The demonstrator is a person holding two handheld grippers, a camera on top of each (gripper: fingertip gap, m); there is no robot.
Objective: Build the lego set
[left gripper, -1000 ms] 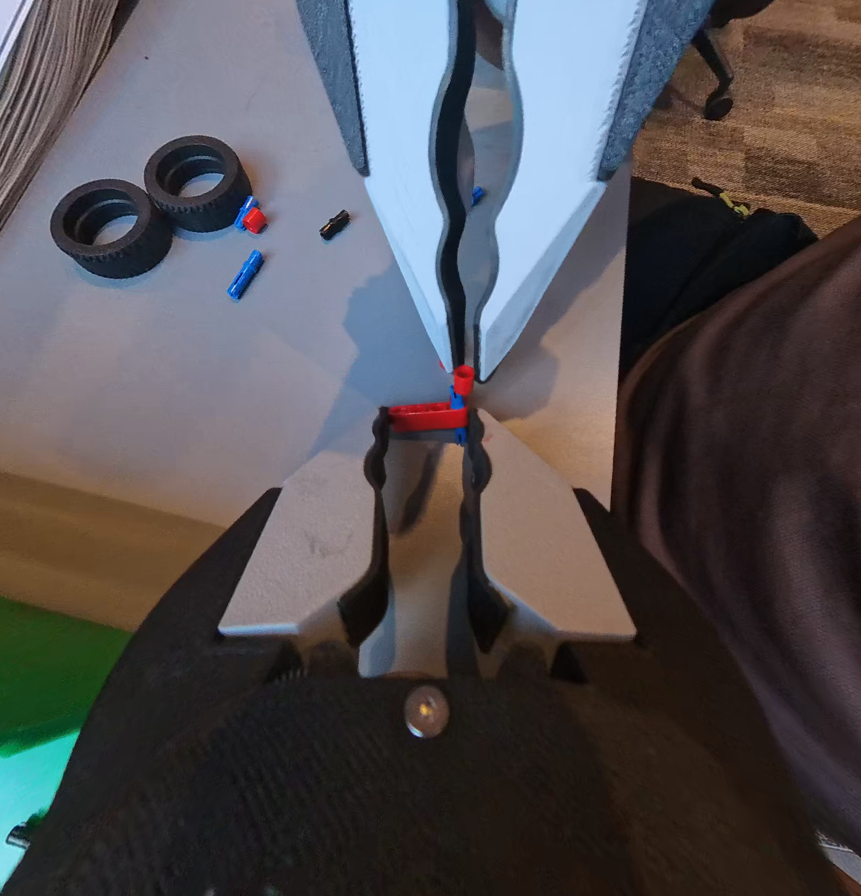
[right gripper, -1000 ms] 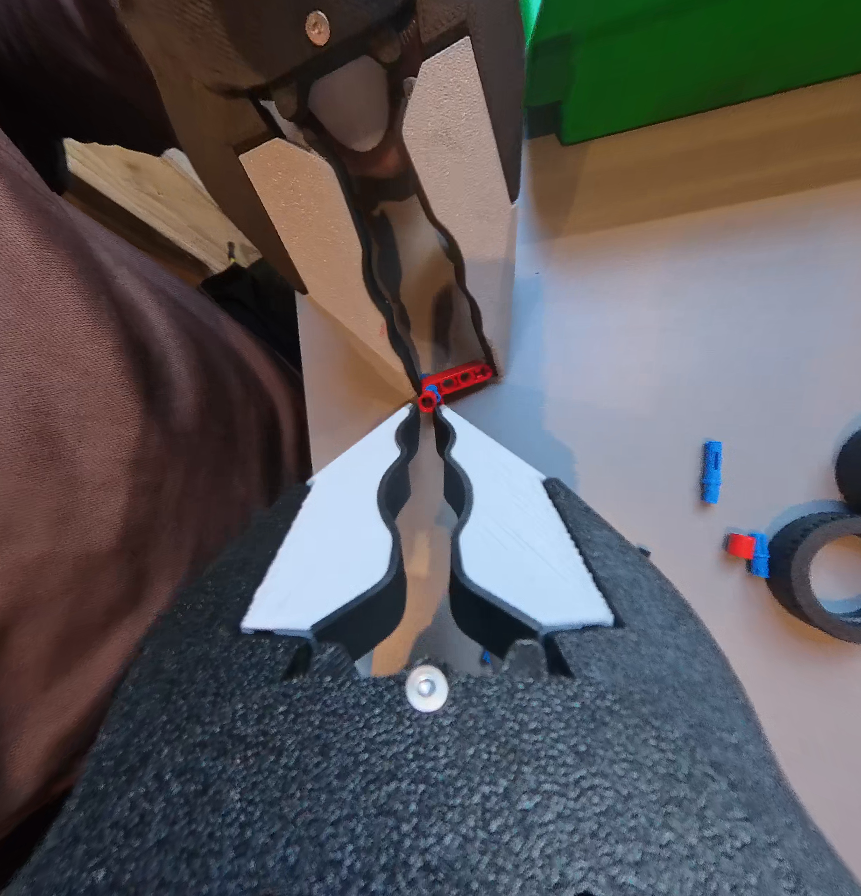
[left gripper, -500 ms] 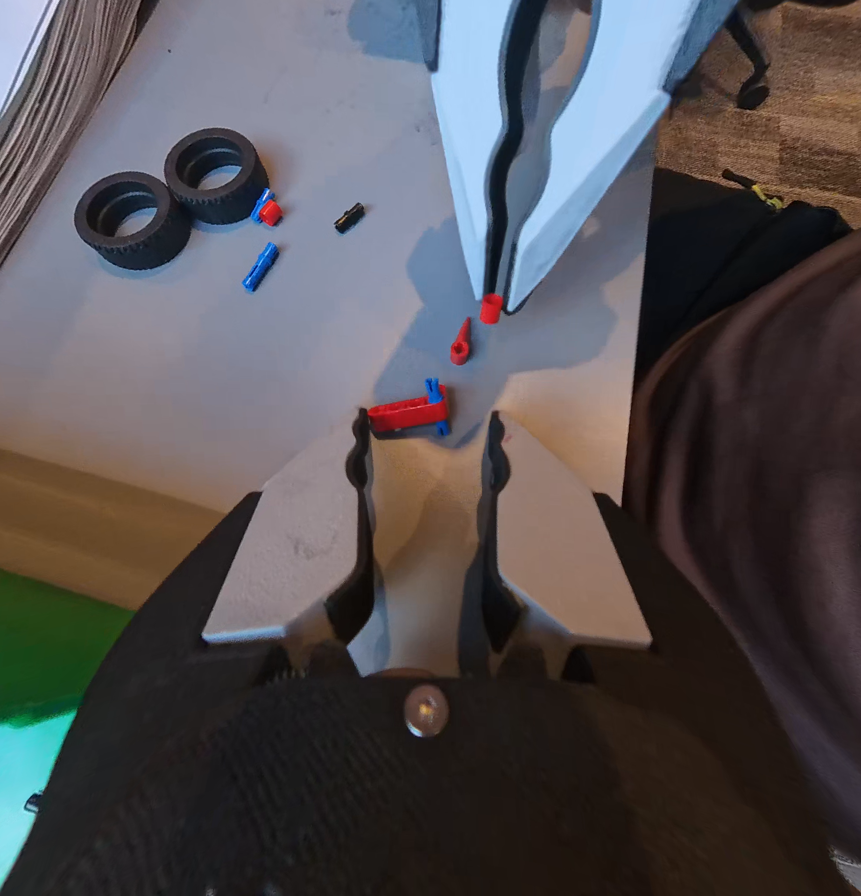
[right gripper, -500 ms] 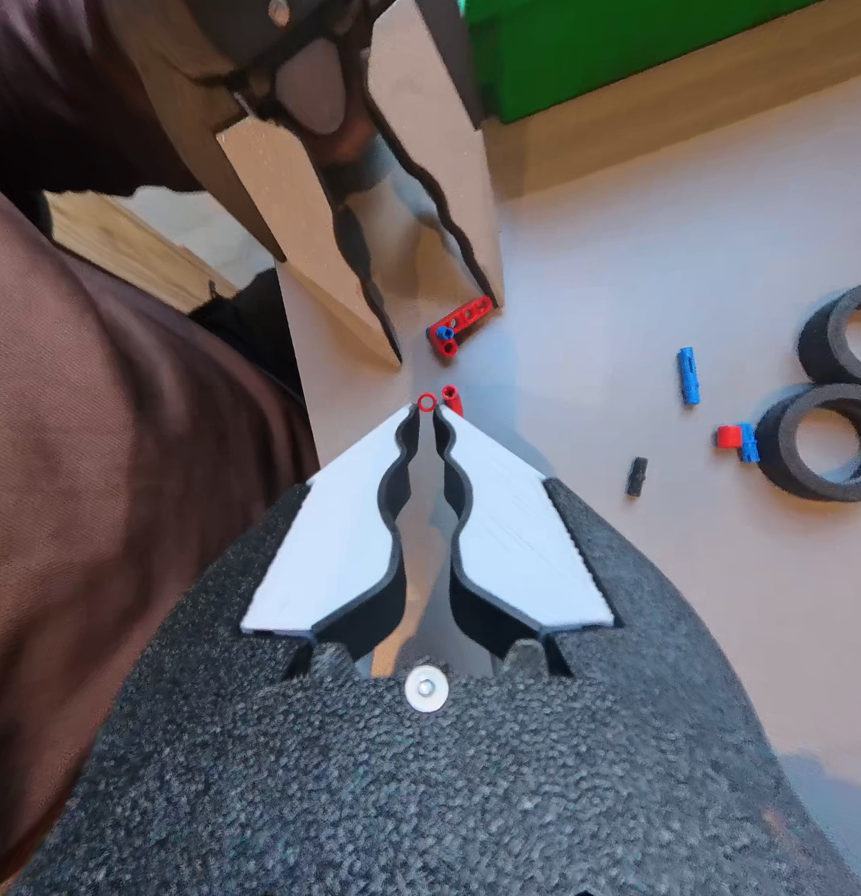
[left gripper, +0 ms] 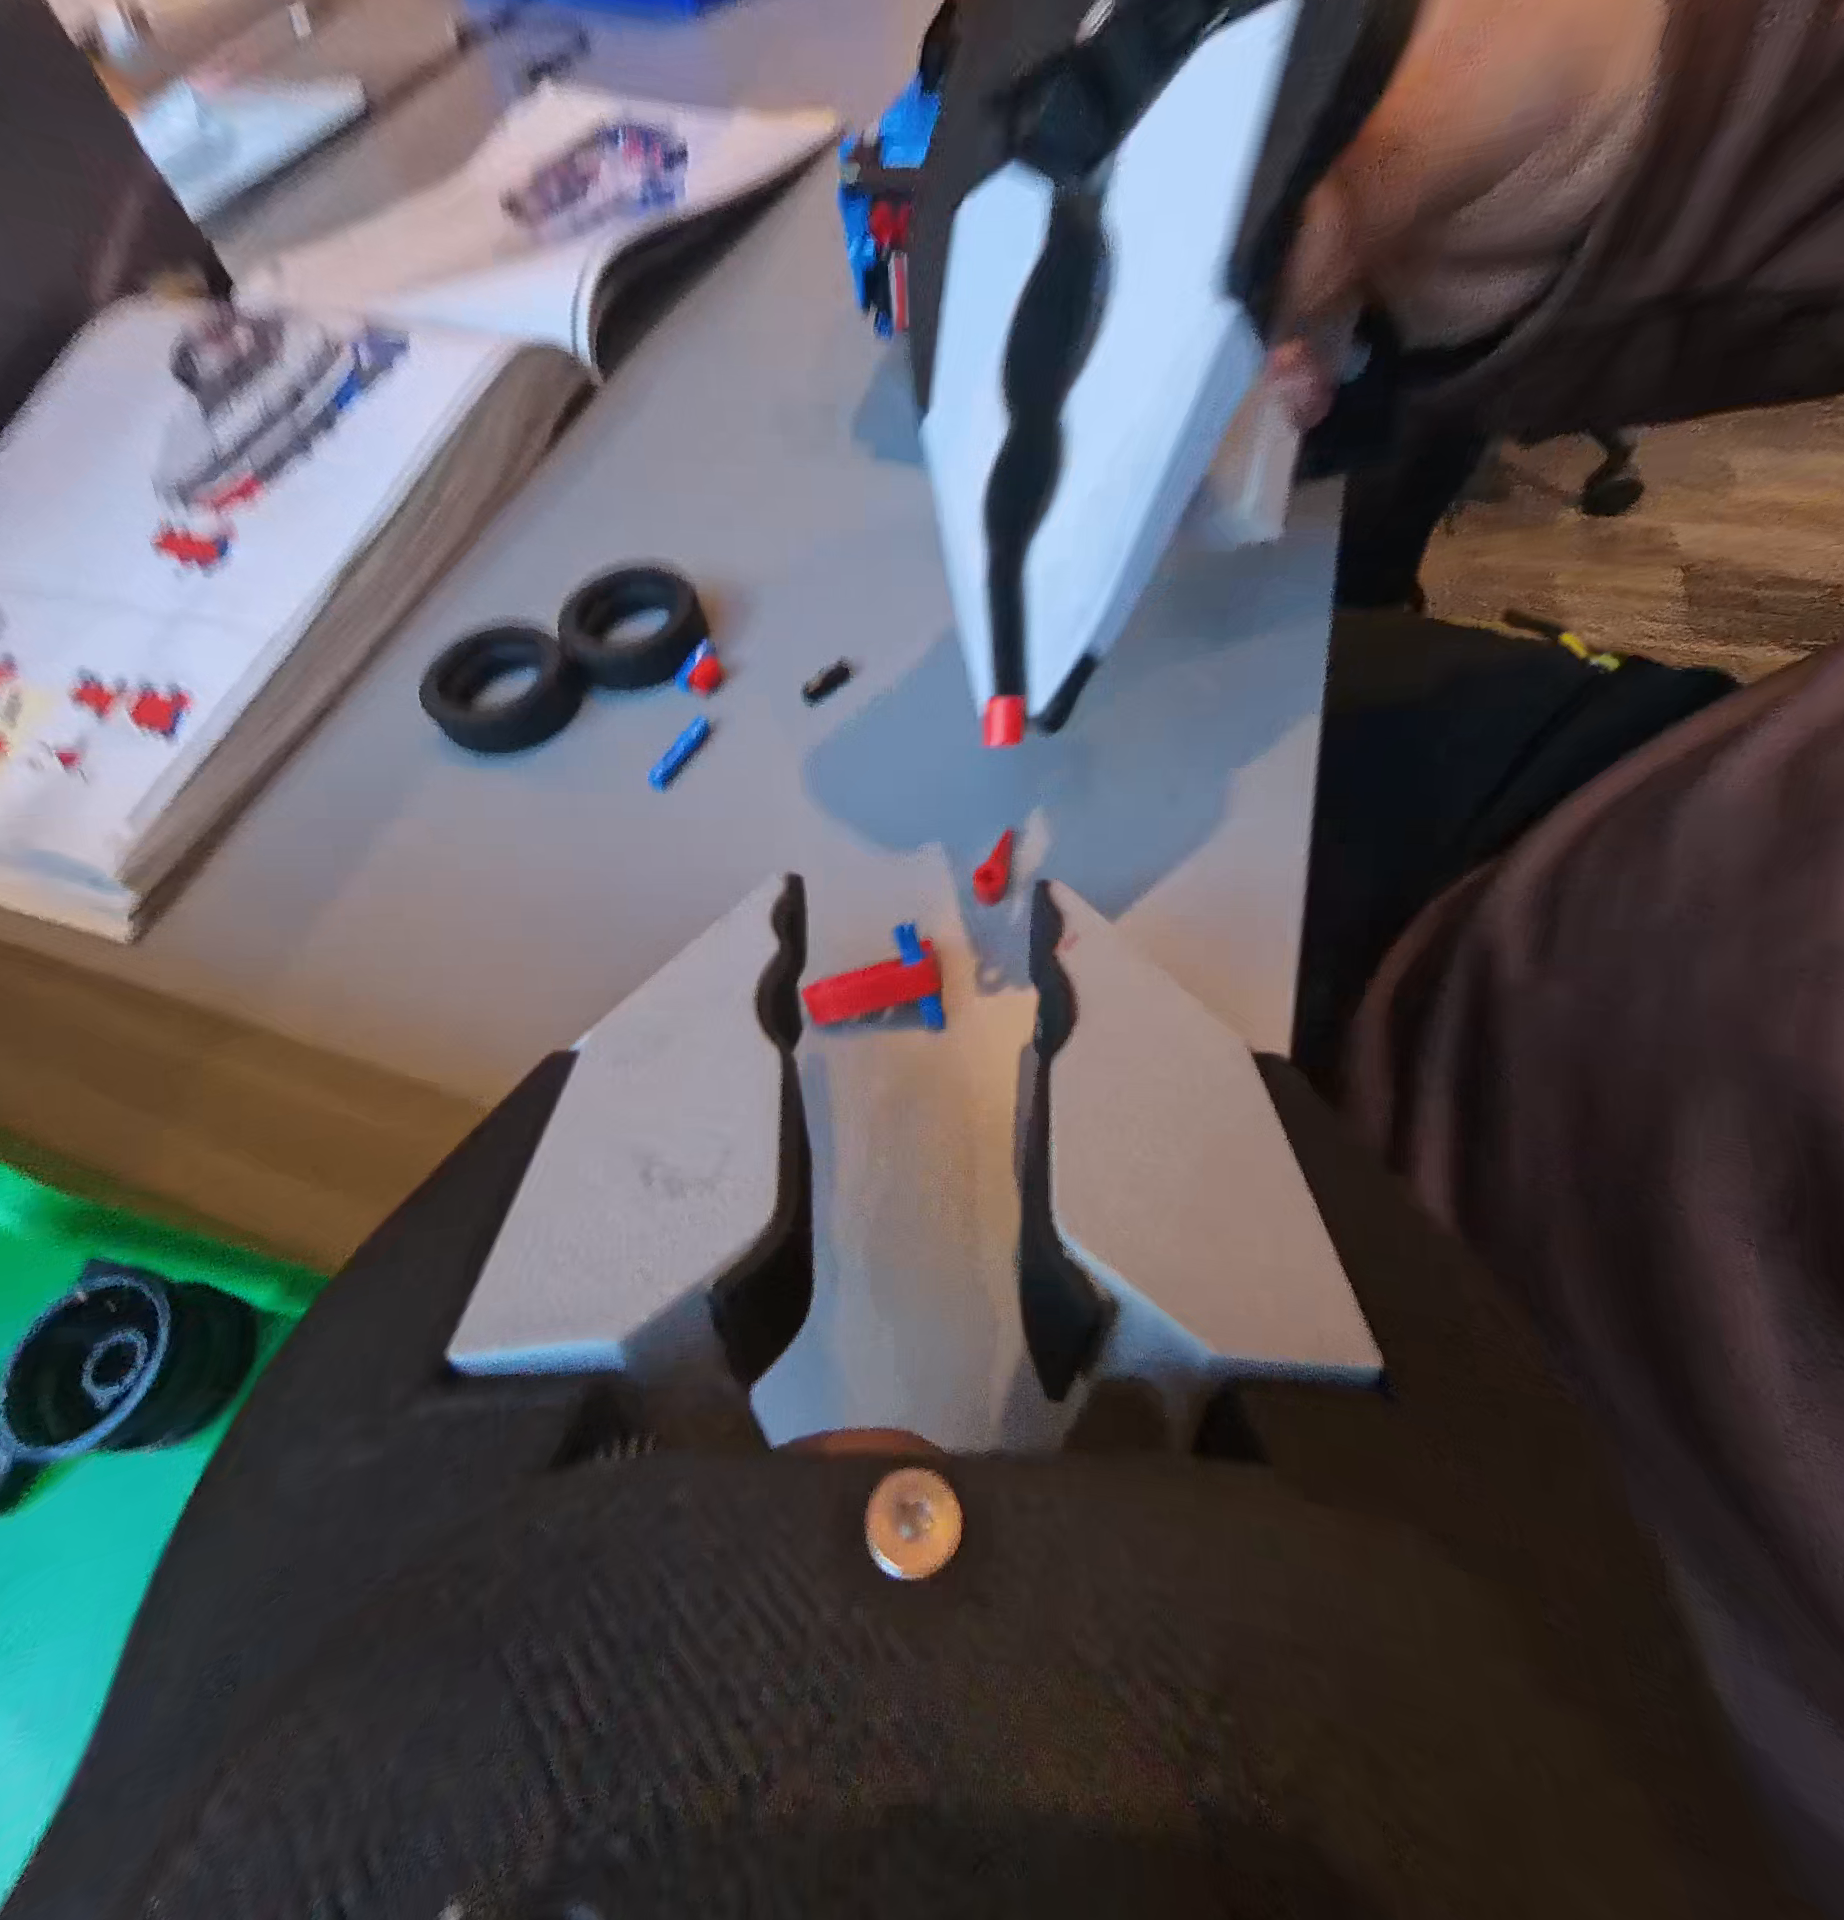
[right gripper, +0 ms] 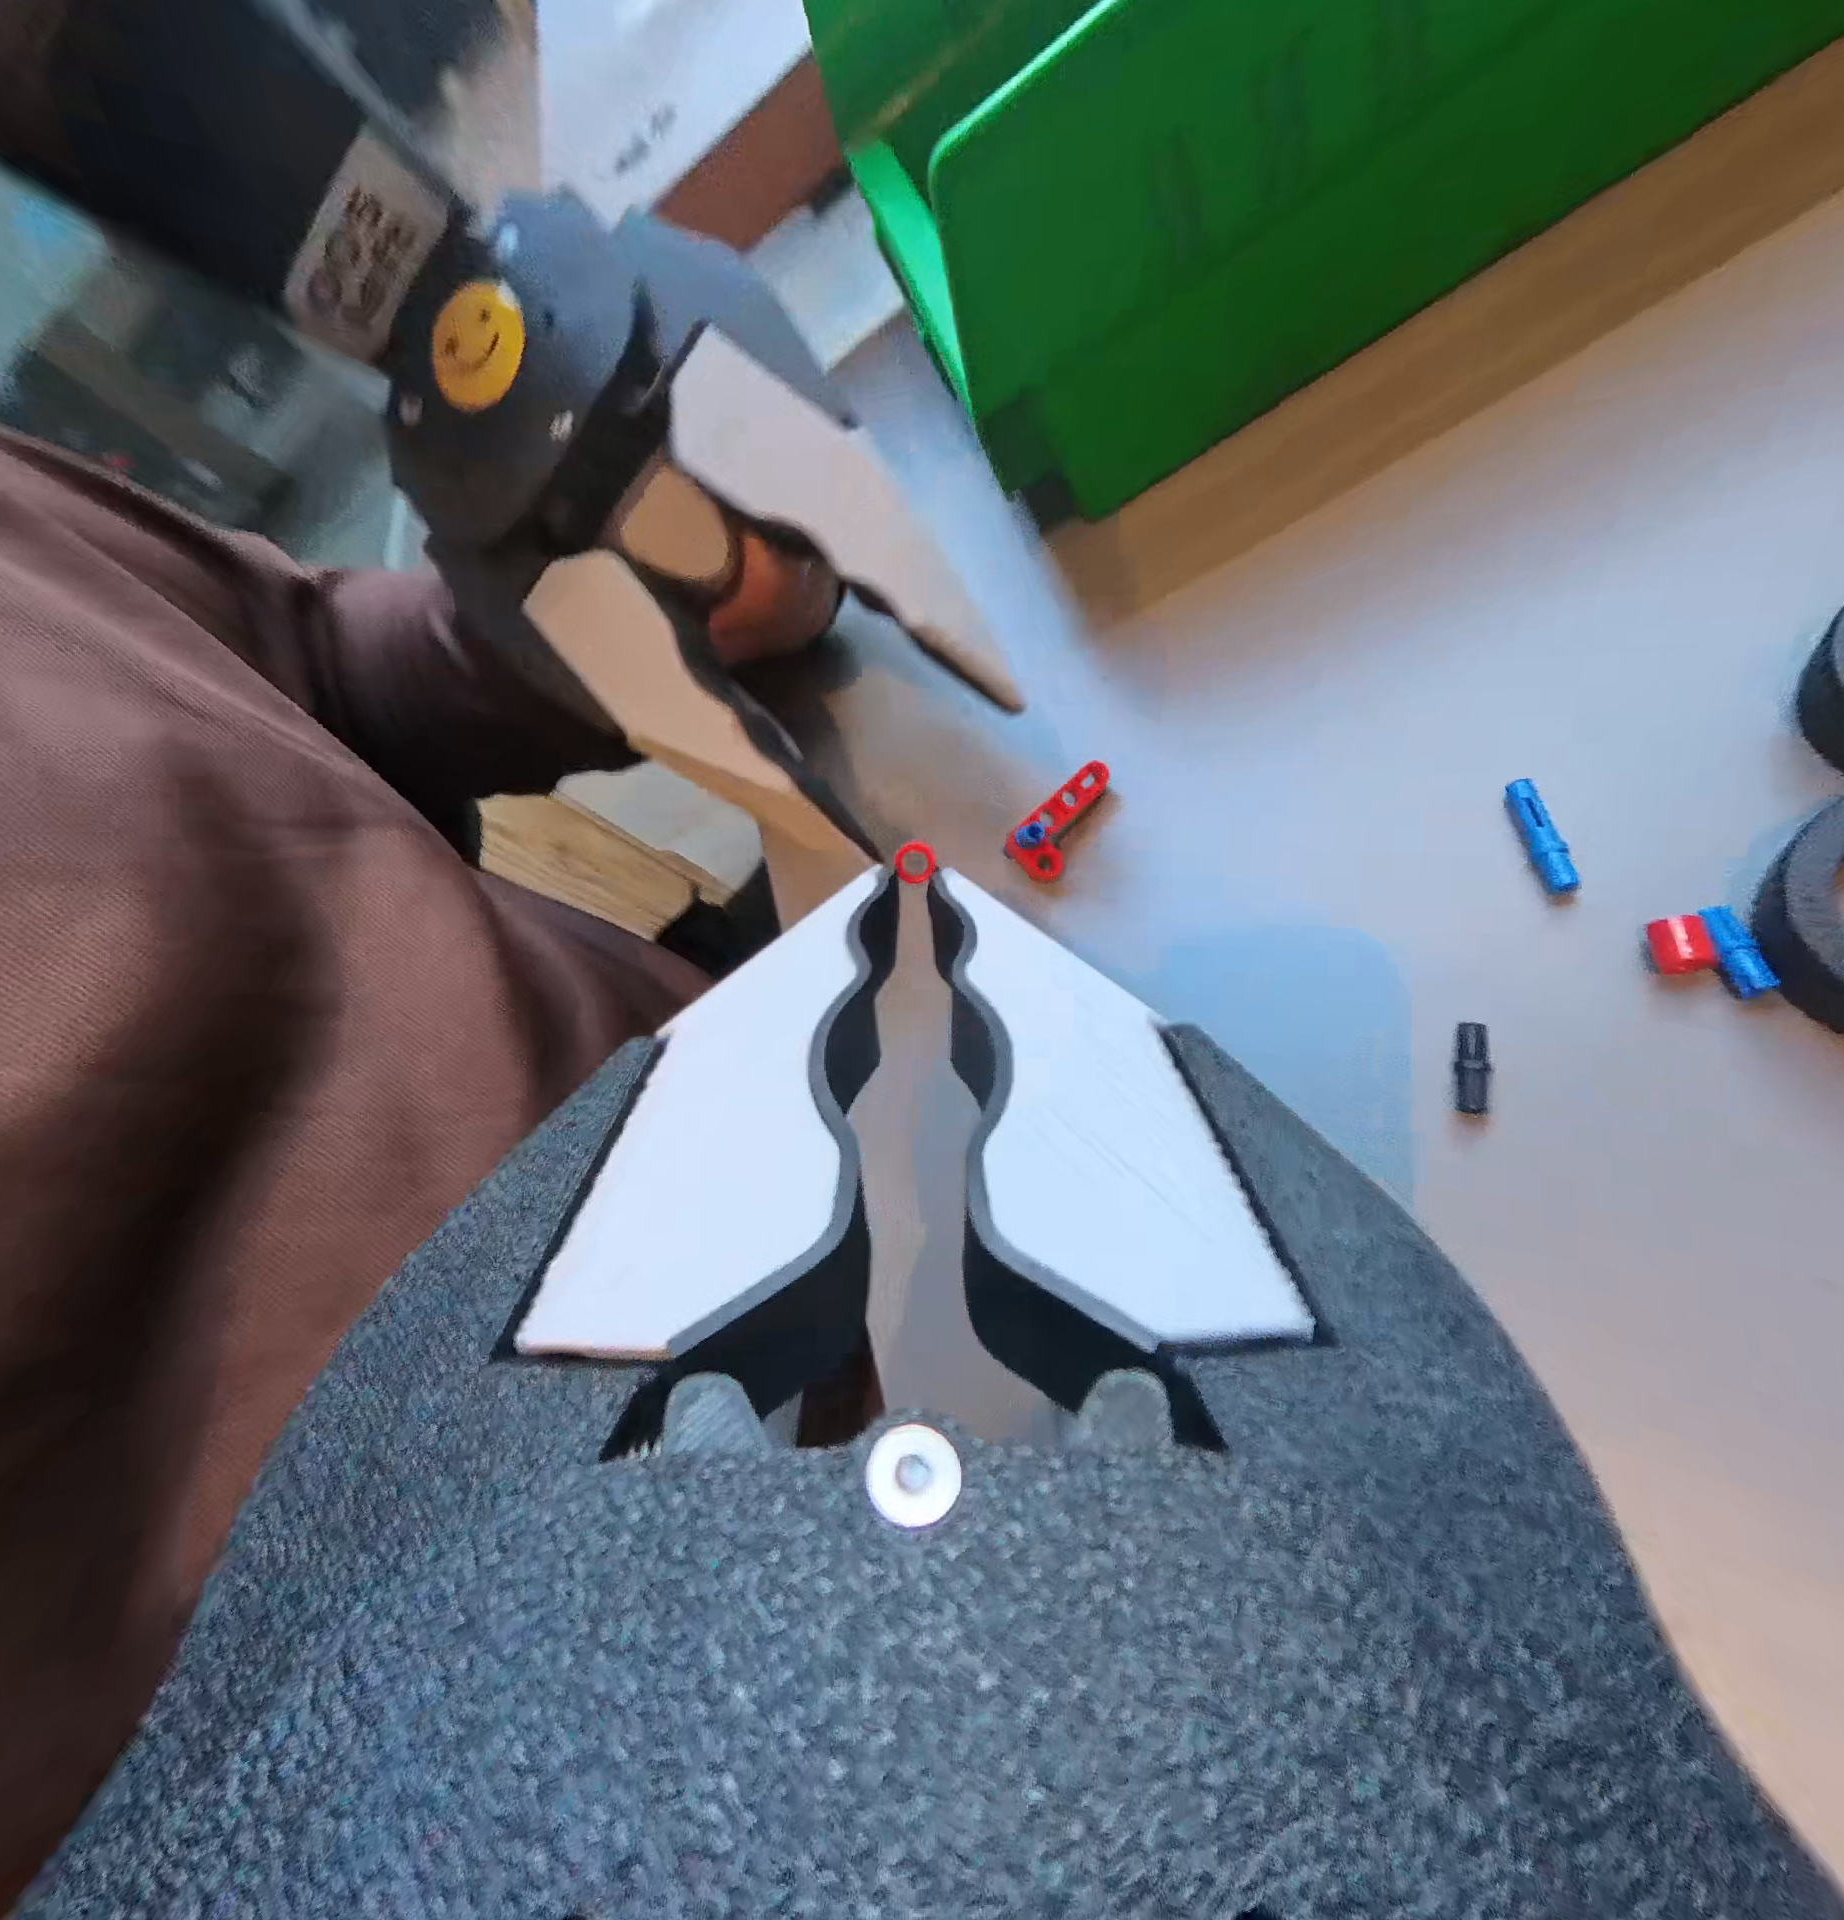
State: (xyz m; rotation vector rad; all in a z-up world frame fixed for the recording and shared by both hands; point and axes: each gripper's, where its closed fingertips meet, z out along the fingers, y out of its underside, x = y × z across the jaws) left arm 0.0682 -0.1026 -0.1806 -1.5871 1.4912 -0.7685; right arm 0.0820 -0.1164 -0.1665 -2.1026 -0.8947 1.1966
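There your left gripper (left gripper: 913,914) hung spread over the red beam (left gripper: 868,989) near the table's (left gripper: 482,914) edge, while your right gripper (right gripper: 912,871) pinched a red bush (right gripper: 912,862).

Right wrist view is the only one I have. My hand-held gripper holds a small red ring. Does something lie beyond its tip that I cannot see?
Observer: Yes. The left wrist view shows a small red piece loose on the table, between the red ring in your right hand-held gripper and the red beam.
Operator: Is a manual nearby?
Observer: An open instruction booklet lies beyond the two black tyres, at the left of that view.
Operator: Any built part?
Observer: Something blue and red stands behind your gripper, too blurred to identify.
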